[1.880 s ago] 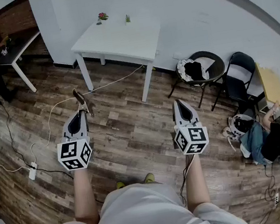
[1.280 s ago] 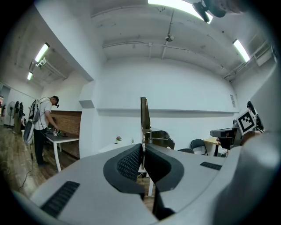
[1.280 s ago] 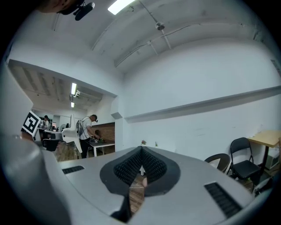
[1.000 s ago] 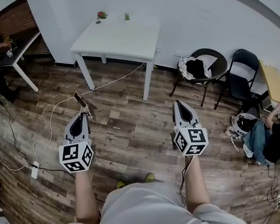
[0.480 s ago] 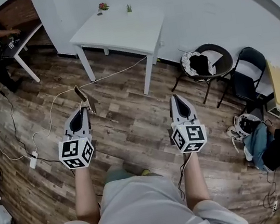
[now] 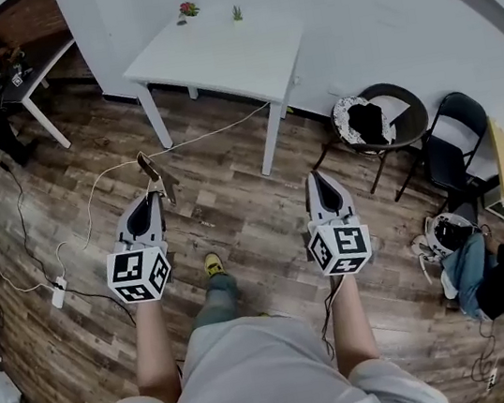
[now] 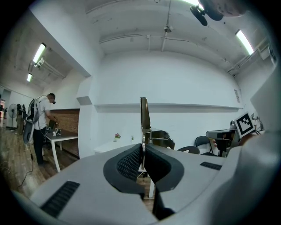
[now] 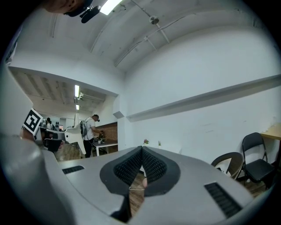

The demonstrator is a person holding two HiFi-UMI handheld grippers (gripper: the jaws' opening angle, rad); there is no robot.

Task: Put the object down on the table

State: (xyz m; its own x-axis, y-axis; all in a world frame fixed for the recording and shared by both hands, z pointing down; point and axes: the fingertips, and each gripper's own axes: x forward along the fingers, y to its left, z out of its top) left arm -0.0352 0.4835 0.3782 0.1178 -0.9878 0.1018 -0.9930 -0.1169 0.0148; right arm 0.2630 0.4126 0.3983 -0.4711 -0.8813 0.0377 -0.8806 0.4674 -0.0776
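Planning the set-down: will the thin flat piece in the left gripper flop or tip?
The thin flat piece, pinched at its lower end by the left gripper, stands straight unsupported: probably stiff. Edge-on it looks very narrow, so likely light and apt to topple if released upright.

Left forearm (image 6: 150, 345) and right forearm (image 6: 348, 318) reach forward side by side, left tool (image 6: 149, 199) clamped on a thin flat object (image 6: 147, 169), right tool (image 6: 318, 179) closed and empty.

Ahead of me, the white table (image 6: 210, 55) carries a small pink-flowered plant (image 6: 188, 9) and a tiny green plant (image 6: 237, 12). A white cable (image 6: 213, 132) trails across the wood floor (image 6: 233, 199).
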